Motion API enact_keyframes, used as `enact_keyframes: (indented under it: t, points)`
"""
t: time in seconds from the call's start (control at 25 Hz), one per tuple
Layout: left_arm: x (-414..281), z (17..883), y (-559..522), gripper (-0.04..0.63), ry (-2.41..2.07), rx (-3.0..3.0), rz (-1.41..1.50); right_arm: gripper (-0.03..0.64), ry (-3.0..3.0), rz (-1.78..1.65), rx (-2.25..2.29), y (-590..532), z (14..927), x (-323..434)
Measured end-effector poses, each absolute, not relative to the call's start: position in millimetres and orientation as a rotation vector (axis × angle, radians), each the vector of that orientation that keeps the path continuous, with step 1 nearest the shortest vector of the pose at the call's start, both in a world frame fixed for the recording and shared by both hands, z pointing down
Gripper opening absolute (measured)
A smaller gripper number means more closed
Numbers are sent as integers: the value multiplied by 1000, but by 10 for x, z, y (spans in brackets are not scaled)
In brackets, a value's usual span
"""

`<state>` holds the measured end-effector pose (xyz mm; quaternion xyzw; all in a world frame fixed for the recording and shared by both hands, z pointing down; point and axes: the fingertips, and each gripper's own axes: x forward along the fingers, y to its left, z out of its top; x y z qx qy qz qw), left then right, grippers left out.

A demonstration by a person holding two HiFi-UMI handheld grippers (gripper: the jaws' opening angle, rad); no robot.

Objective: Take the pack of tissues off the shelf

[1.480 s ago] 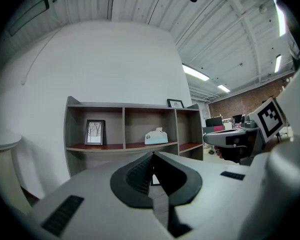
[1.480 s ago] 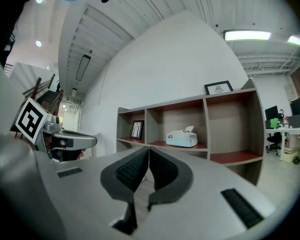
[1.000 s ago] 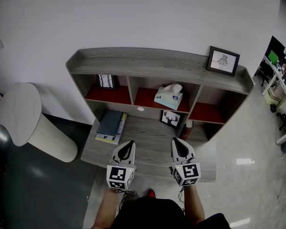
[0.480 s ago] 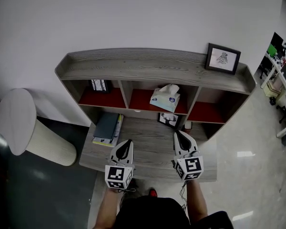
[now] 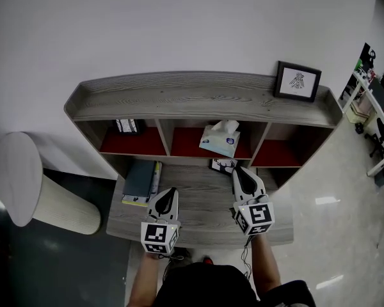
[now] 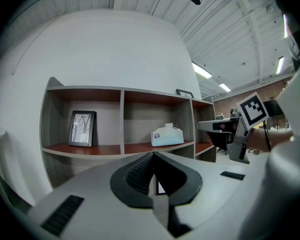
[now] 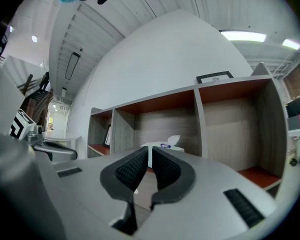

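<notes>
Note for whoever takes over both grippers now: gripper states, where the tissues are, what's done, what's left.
Left gripper: shut, empty, above the desk.
Right gripper: shut, empty, closer to the shelf.
Pack of tissues: middle compartment of the shelf, untouched.
Done: nothing yet.
Left: open the right gripper, reach in, grip the pack, lift it out.

The head view looks steeply down on the shelf (image 5: 205,94); both gripper views face it level, sharing its middle compartment (image 5: 185,149).
</notes>
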<state>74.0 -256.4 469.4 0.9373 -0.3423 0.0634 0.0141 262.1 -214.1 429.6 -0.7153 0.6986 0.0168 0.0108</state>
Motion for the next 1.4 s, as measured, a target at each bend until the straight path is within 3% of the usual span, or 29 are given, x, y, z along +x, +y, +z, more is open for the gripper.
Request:
enact_keyframes:
  t: [0.24,0.32,0.52,1.2,1.4]
  points:
    - [677,4784,-2683,8,-1053,2900,208,43,2165,17,-2267,-2360,4319,2732]
    - [652,4803,-2721,7,-1056,2892,211,101,2178,-14,-2262,-2433,4352,2759]
    - [615,4839,-2792,8,-1061,2882,220,153,2194,-87,-2260,-2607,4443,2837]
    - [523,4899,-2888,8,-1083,2859,241,152,2172,-212,-2342,-2887,4750,2958]
    - [492,4919,-2905,8,-1091,2846,245,92,2148,-214,-2376,-2890,4757,3004]
